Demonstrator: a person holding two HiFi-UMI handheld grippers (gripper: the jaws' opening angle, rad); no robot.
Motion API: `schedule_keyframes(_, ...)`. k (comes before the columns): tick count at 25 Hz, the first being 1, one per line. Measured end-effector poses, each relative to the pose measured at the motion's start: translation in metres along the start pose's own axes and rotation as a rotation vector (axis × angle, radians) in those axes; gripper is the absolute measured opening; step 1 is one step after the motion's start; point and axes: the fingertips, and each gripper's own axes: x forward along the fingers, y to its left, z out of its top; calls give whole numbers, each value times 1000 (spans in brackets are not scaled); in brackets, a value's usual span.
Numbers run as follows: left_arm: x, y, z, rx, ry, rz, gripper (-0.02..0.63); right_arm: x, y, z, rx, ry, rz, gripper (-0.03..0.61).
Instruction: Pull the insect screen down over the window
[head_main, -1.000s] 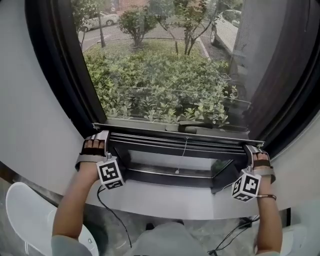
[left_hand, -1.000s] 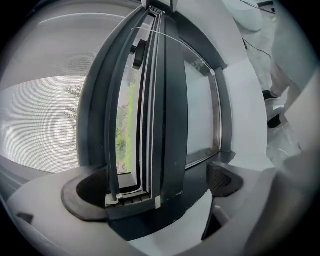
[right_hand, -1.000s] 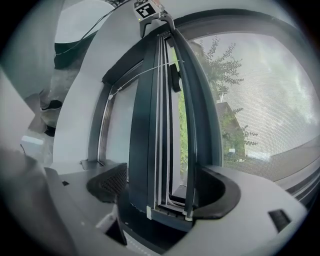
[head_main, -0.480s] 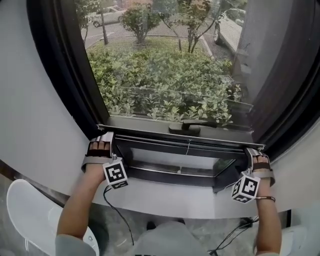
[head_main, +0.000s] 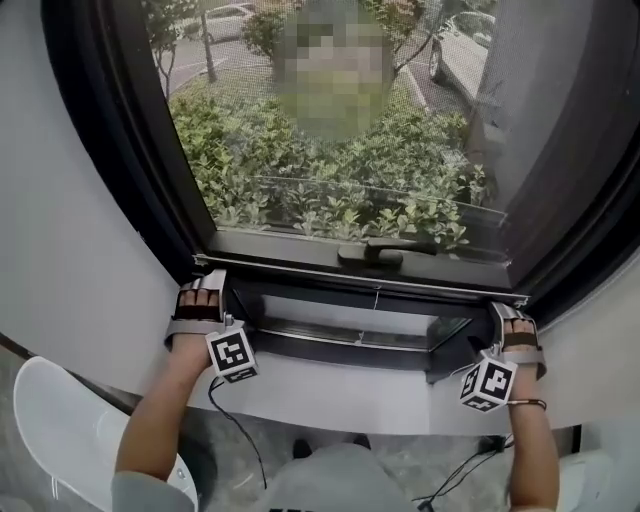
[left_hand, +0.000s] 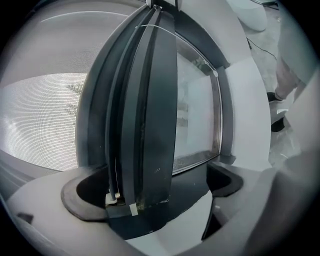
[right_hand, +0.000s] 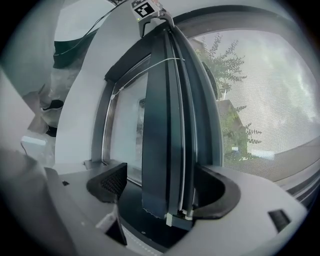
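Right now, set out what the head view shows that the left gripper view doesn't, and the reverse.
Head view only: the left tool and right tool seen from above, one at each end of the pull bar, plus the window handle. Left gripper view only: its jaws straddling the bar's end, a gap on one side, and a white end clip. Both: the bar and its thin cord.

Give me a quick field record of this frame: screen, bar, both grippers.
screen mesh: covers the pane above the bar
bottom bar: horizontal, low on the window, just under the window handle
left gripper: at the bar's left end, jaws apart, bar between them
right gripper: at the bar's right end, jaws apart, bar between them
pull cord: hangs from the bar's middle
bar seated: cannot tell
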Motion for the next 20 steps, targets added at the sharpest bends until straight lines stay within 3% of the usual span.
schedule_keyframes(10, 0, 0, -2, 17, 29, 3, 595, 2, 2, 1, 3, 16, 14, 403)
schedule_keyframes(16, -11, -5, -10, 120, 36, -126, 586, -8, 6, 0, -21, 10, 171, 385)
schedule_keyframes(20, -10, -6, -12, 145, 56, -129, 586, -8, 6, 0, -62, 39, 200, 385)
